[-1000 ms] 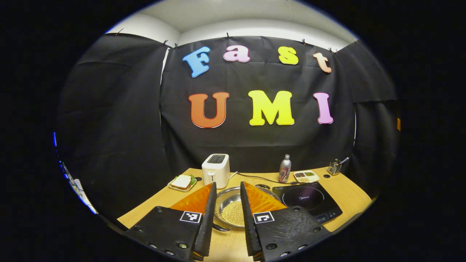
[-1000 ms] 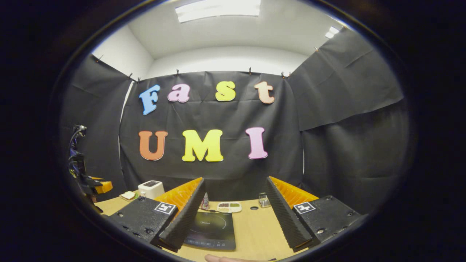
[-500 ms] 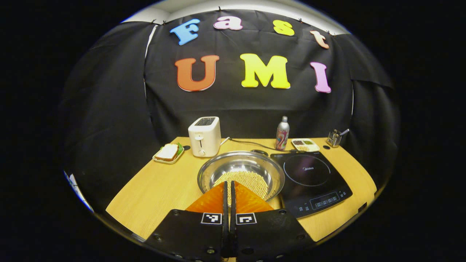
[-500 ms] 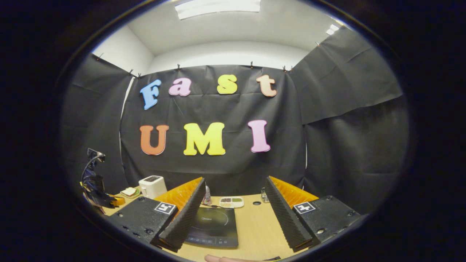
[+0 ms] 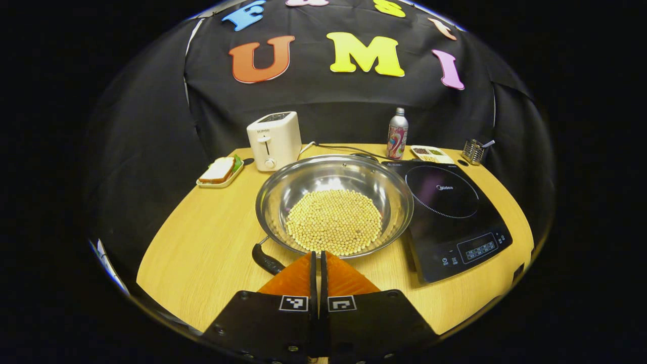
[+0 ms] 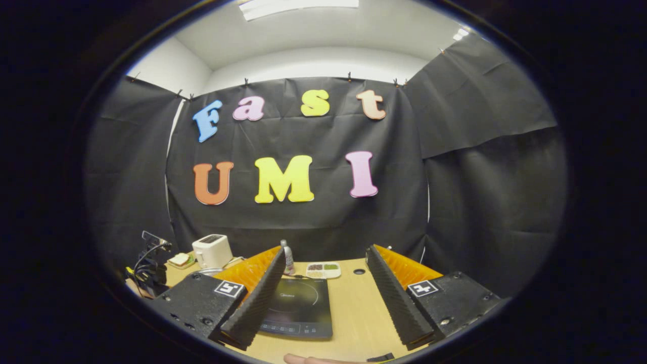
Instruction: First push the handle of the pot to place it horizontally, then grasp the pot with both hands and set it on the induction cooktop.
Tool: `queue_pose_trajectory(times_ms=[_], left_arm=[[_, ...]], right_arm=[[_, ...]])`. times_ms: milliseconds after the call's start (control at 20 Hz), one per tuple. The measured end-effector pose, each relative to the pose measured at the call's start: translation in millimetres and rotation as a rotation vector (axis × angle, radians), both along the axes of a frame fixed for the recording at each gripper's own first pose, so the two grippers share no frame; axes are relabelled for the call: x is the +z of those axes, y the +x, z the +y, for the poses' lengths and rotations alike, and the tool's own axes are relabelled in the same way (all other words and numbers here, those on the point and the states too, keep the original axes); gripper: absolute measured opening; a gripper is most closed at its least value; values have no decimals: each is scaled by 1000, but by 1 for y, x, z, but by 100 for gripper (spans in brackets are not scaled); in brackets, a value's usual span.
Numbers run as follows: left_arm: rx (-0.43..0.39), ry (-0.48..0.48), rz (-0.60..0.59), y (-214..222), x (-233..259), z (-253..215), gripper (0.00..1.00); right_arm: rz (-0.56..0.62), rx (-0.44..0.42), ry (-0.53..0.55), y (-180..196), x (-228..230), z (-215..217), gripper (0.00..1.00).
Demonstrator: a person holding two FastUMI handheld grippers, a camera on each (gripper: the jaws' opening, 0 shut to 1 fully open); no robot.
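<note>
Resting on the wooden table (image 5: 202,253), the steel pot (image 5: 334,202) lies just left of the black induction cooktop (image 5: 447,212), its rim nearly touching the cooktop's edge, with a bed of pale round beans (image 5: 333,221) across its bottom. One black handle (image 5: 266,261) juts from the near-left rim toward the left gripper (image 5: 317,260), whose jaws are pressed together with nothing between them, their tips just beside that handle. Judged from its thin polished wall, the pot is rigid and slick, and the loose beans would roll and shift the load if it tilts, so it likely wants a level, two-sided lift at the rim or handle rather than a pinch on the smooth bowl. The closed tips look suited to nudging the handle sideways; a push near its outer end should turn the pot most easily. In the right gripper view the right gripper (image 6: 323,283) hangs above the cooktop with its jaws spread wide and empty. By count: one pot, one visible handle, one cooktop, two grippers. Behind stand one white toaster (image 5: 274,140), one bottle (image 5: 397,134), one tray with a sandwich (image 5: 220,171), one divided dish (image 5: 427,151) and one small utensil holder (image 5: 473,150).
</note>
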State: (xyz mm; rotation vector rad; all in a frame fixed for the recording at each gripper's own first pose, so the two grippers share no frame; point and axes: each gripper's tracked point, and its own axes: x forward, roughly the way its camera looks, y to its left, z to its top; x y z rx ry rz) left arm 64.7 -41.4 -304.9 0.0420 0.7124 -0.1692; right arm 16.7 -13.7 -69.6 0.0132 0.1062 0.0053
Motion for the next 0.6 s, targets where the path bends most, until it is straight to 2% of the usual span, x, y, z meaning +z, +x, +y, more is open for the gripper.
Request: queue_pose_trajectory(times_ms=[250,500,550,600], left_arm=[[-16,20,60,1,-15,6,0],[-21,-16,87,4,-18,8,0],[-22,-13,86,5,-18,9,9],[-20,-13,87,4,-17,11,0]], right_arm=[[-1,-11,-29,4,-7,-3,100],[16,8,-23,7,-13,4,99],[18,8,-25,7,-14,4,100],[20,8,-25,7,-14,4,100]])
